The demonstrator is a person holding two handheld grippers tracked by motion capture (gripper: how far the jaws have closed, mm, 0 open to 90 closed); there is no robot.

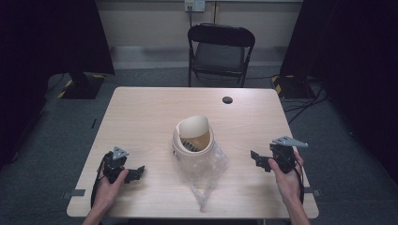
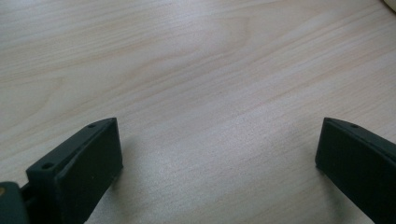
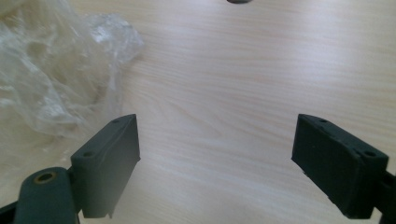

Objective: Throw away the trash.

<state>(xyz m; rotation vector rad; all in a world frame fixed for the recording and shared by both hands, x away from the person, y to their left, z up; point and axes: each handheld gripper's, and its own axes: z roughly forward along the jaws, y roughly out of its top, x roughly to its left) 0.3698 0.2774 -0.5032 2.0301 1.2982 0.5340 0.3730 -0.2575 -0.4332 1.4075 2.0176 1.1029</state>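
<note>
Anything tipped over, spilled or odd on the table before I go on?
Yes: the beige bin at mid-table looks tipped, its mouth facing the camera, and its clear plastic bag spills out crumpled across the table toward the near edge. Nothing else stands out.

bag contents (image 1: 191, 145): too small to tell, ribbed grey bit
plastic bag (image 3: 51, 70): cut off at 9 o'clock edge
dark table hole (image 3: 239, 1): clipped at 12 o'clock

bin (image 1: 193, 136) and bag (image 1: 204, 168) block mid-table; the sides lie bare.
</note>
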